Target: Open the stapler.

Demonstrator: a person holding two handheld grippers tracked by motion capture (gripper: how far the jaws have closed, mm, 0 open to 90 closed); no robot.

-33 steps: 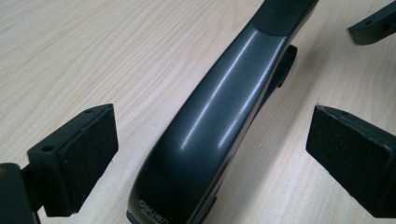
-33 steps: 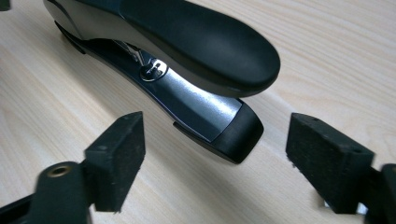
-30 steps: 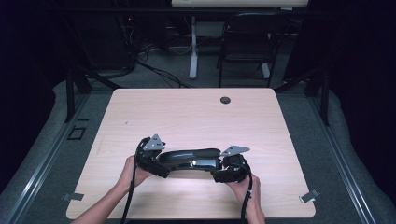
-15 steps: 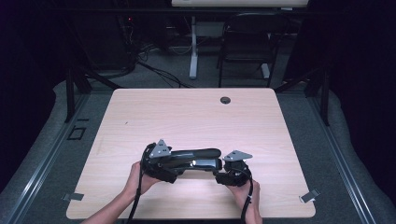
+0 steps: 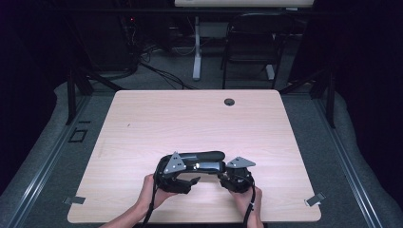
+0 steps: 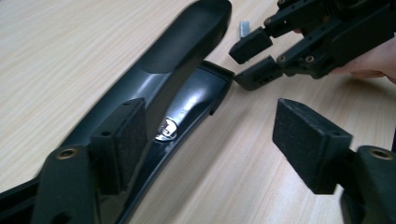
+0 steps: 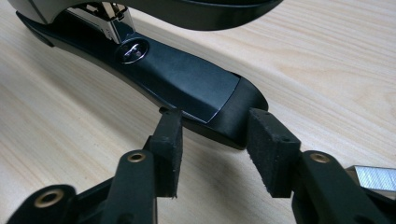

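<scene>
A long black stapler (image 5: 199, 159) lies on the wooden table (image 5: 190, 118) near its front edge, its top arm raised a little. In the left gripper view the stapler (image 6: 187, 60) runs along my left gripper's (image 6: 210, 140) left pad; the other pad hangs over bare wood, and the jaws are open. My right gripper (image 7: 215, 149) is open, its pads on either side of the tip of the stapler's base (image 7: 187, 79), without clamping it. From above, the left gripper (image 5: 192, 178) and right gripper (image 5: 223, 175) face each other at the stapler.
A strip of silver staples (image 7: 373, 179) lies on the table beside my right gripper. A round cable hole (image 5: 229, 101) sits near the table's far edge. A chair (image 5: 249, 42) and desk legs stand beyond the table.
My left gripper has moved right and toward the table's front edge along the stapler. The right gripper has barely shifted.
</scene>
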